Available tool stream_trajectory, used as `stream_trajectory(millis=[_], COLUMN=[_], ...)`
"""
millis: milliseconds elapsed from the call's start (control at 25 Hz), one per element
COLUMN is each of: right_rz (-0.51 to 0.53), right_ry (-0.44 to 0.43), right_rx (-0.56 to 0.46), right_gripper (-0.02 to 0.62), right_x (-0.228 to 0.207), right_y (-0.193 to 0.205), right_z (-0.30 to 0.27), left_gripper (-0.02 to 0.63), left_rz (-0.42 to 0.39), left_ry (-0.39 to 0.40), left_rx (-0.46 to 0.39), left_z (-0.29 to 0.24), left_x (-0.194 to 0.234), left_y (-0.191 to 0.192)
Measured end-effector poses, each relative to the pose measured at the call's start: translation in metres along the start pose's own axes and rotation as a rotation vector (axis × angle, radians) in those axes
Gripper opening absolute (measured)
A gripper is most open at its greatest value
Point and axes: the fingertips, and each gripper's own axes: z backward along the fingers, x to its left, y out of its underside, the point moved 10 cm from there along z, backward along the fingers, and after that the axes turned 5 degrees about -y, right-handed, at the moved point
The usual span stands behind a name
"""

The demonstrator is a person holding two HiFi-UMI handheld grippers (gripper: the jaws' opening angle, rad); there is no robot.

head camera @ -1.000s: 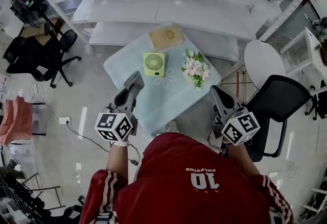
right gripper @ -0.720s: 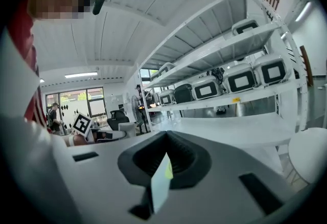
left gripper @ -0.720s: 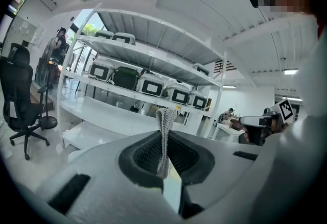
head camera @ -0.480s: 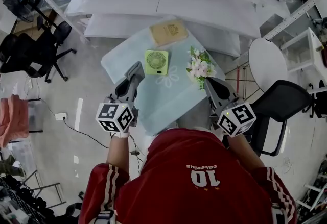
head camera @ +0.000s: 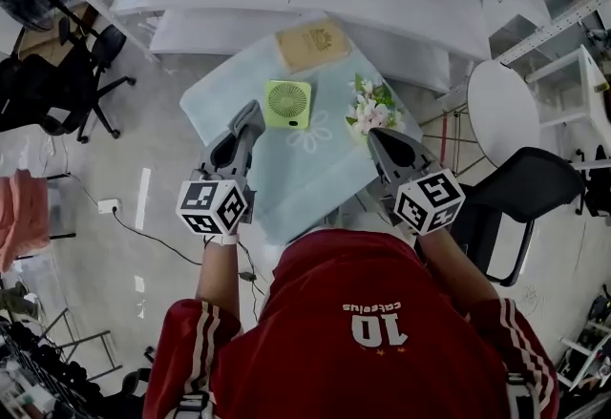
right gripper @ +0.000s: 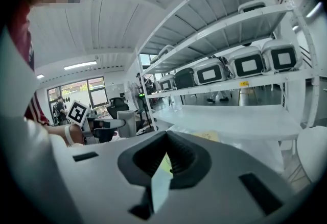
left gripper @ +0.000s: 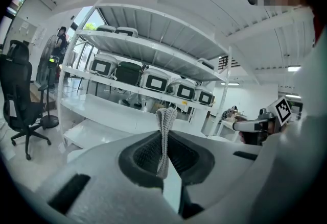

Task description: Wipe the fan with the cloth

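Shows a small counter [head camera: 218, 108] draped in a pale blue cover [head camera: 310, 177], carrying a green fan [head camera: 287, 104], a flat tan book [head camera: 312, 44] and a bunch of flowers [head camera: 370, 108], each apart.

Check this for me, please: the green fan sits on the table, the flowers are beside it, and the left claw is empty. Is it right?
Not quite. The left claw is not empty: the left gripper view shows it shut on a strip of cloth. The rest holds: the green fan sits on the table, with the flowers beside it.

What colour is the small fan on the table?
The fan is light green; the head view shows it best.
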Motion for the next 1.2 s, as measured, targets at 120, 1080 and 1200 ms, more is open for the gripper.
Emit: stream_trajectory(millis=[120, 1080, 1200], right_rz=[0.005, -0.236, -0.239], right_ry=[-0.021, 0.084, 0.1], right_rx=[0.023, 0.065, 0.077], right_gripper=[0.005, 0.005, 0.005], right_x=[-0.013, -0.061, -0.058], right_y=[0.0, 0.065, 0.071], right_z=[-0.015, -0.118, -0.115], left_gripper=[0.021, 0.021, 0.02], left_rz=[0.011, -0.044, -0.037], left_ry=[-0.051, -0.117, -0.128], left_rx=[-0.004, 0.196, 0.227], left_z=[-0.008, -0.097, -0.104], left_x=[0.009, 0.045, 0.05], left_y=[0.007, 0.042, 0.05])
